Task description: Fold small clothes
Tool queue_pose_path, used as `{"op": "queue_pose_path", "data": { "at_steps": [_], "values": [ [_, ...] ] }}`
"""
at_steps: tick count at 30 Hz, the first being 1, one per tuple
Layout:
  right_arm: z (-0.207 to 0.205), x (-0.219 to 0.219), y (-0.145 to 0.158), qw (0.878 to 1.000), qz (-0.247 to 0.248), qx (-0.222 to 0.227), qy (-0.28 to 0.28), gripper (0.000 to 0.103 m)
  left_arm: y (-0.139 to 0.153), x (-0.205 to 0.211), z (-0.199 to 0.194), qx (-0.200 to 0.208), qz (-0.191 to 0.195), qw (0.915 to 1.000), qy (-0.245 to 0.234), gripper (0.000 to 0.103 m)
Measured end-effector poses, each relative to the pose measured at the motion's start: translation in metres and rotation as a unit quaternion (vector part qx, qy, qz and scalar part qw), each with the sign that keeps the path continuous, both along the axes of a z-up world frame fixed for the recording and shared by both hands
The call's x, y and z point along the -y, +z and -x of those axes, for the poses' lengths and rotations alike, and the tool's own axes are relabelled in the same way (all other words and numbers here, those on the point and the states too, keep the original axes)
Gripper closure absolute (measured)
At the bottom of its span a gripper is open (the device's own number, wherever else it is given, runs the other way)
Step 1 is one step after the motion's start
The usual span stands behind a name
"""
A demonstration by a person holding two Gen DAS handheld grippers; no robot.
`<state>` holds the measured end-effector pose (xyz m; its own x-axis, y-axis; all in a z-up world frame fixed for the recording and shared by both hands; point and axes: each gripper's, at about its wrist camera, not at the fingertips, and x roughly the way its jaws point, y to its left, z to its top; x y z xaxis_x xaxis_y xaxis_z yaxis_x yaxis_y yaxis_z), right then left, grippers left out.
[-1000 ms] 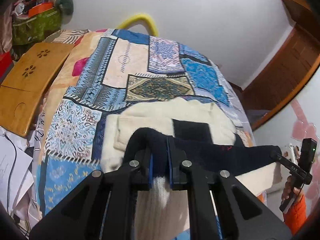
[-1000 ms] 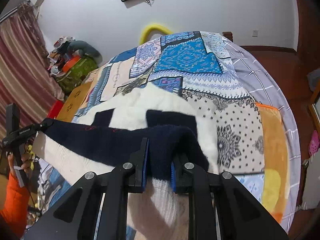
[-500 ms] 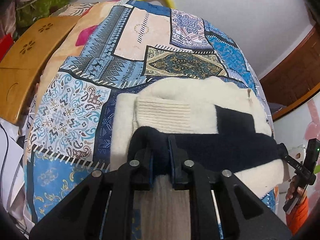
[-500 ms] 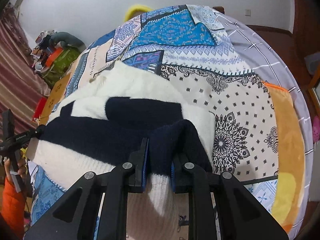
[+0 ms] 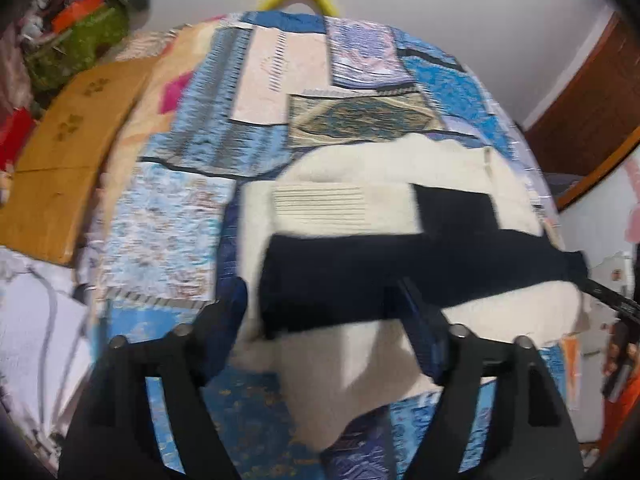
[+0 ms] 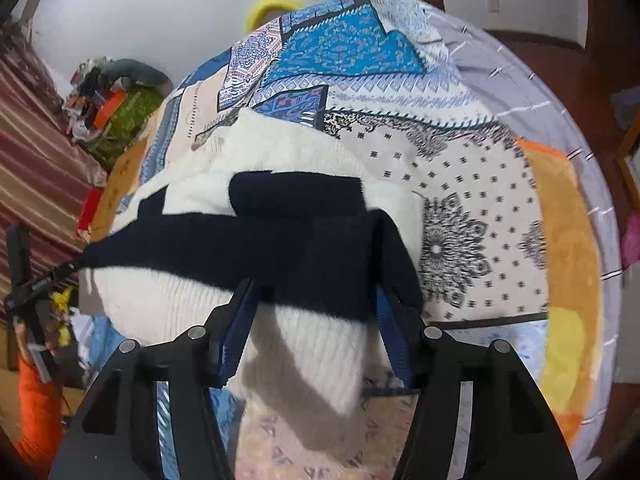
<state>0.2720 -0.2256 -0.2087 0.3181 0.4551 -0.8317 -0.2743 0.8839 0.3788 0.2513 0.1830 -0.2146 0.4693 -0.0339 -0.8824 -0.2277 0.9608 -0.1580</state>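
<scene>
Cream-and-navy knit: your workpiece is the sweater [image 5: 400, 216], lying on the patchwork bedspread [image 5: 208, 152] with its lower half brought up over the body. The navy band [image 5: 380, 276] now forms the near folded edge, and its long axis runs crosswise, from one of your grippers to the other. Cream ribbing shows beyond it in the left wrist view.

The left gripper [image 5: 324, 304] has just been opening; its jaws stand wide on either side of the band's left end, with the pads clear of the cloth. The right gripper [image 6: 316, 308] has also just been opening. Its jaws stand apart, straddling the band's right end where the knit bunches into a hump [image 6: 392, 256]; the fabric sits between the blue pads without being pinched. Both tools are released, so the fold rests on its own weight.

The garment lies directly ahead of and below both tools. Each hand is nearest its own end of the band, so neither needs to cross over. Judge the fold as laid but not yet flattened; the right-hand hump will likely need smoothing.

An orange sleeve [image 6: 36, 408] shows at the frame edge.
</scene>
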Motion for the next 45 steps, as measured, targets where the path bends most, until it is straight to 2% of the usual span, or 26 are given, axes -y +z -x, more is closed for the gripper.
{"op": "queue_pose_path", "data": {
  "at_steps": [4, 11, 15, 23, 24, 27, 29, 32, 45],
  "values": [
    [0.013, 0.006, 0.004, 1.000, 0.012, 0.005, 0.003, 0.047, 0.000, -0.004, 0.015, -0.003, -0.006, 1.0000, 0.004, 0.025],
    [0.028, 0.013, -0.002, 1.000, 0.013, -0.009, 0.003, 0.047, -0.015, -0.010, 0.042, -0.023, 0.021, 0.9994, 0.017, 0.025],
    [0.037, 0.014, -0.011, 1.000, 0.009, -0.021, 0.001, 0.047, -0.020, -0.006, 0.052, -0.016, 0.033, 0.9990, 0.026, 0.026],
    [0.044, 0.009, -0.011, 1.000, 0.001, -0.006, 0.012, 0.047, -0.019, 0.011, 0.053, -0.014, 0.046, 0.9989, 0.000, 0.063],
    [0.045, 0.008, -0.010, 1.000, 0.002, -0.003, 0.015, 0.050, -0.018, 0.014, 0.053, -0.013, 0.047, 0.9988, -0.004, 0.066],
    [0.047, 0.002, -0.009, 1.000, 0.006, 0.005, 0.028, 0.070, -0.017, 0.017, 0.052, -0.010, 0.047, 0.9988, -0.006, 0.077],
    [0.049, -0.001, -0.009, 0.999, 0.012, 0.012, 0.033, 0.079, -0.016, 0.017, 0.052, -0.009, 0.038, 0.9992, 0.002, 0.089],
    [0.052, -0.005, -0.007, 0.999, 0.012, 0.021, 0.040, 0.089, -0.014, 0.014, 0.053, -0.004, 0.045, 0.9990, 0.008, 0.092],
    [0.048, -0.009, 0.030, 0.995, -0.019, 0.089, 0.036, 0.093, 0.041, 0.015, 0.047, 0.081, 0.021, 0.9965, -0.005, 0.095]
  ]
}}
